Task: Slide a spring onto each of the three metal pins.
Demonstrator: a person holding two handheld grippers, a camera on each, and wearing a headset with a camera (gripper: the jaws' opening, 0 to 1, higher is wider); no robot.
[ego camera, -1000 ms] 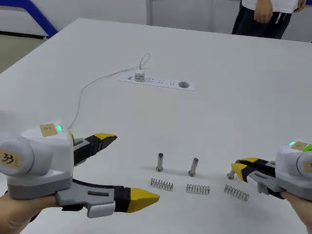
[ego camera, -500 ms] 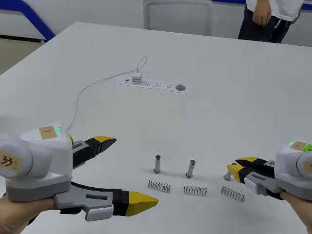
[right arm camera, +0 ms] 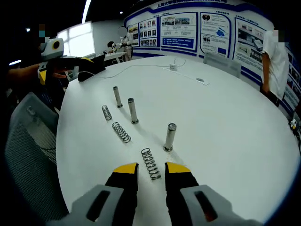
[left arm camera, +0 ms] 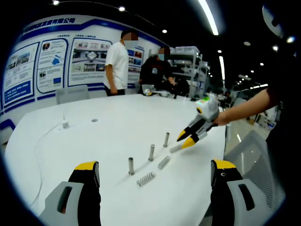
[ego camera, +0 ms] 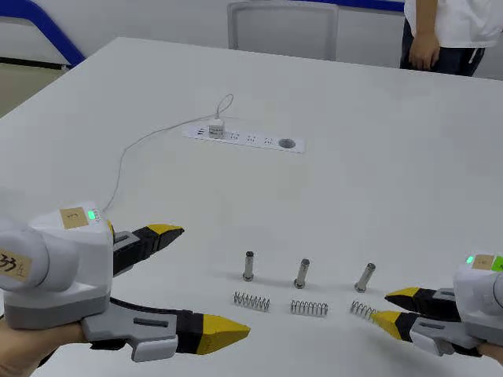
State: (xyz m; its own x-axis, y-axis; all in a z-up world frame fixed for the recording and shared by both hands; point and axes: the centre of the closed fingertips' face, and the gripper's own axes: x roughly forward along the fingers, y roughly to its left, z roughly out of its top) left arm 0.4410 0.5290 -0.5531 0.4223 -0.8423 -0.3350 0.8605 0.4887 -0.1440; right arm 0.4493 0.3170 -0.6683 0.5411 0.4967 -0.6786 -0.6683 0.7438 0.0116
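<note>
Since a second ago the right gripper (ego camera: 393,306) has drawn back from the right pin (ego camera: 365,276) toward the person, so that pin now stands in plain sight. The gripper's yellow tips sit just beside the end of the right spring (ego camera: 361,310); whether they touch it I cannot tell. From the right gripper view its jaws are parted by a narrow gap and grasp nothing, with that spring lying on the table just ahead of the gap.

Over the near left of the white table (ego camera: 377,181) hovers the left gripper (ego camera: 203,283) — jaws spread wide, empty, well apart from the parts.

All three pins stand upright in a row and are bare. The middle pin (ego camera: 302,272) and left pin (ego camera: 248,265) each have a spring lying flat just in front — the middle spring (ego camera: 309,308) and left spring (ego camera: 251,301). Farther back lies a white power strip (ego camera: 244,138) with a thin cable (ego camera: 130,161) trailing off to the left.
</note>
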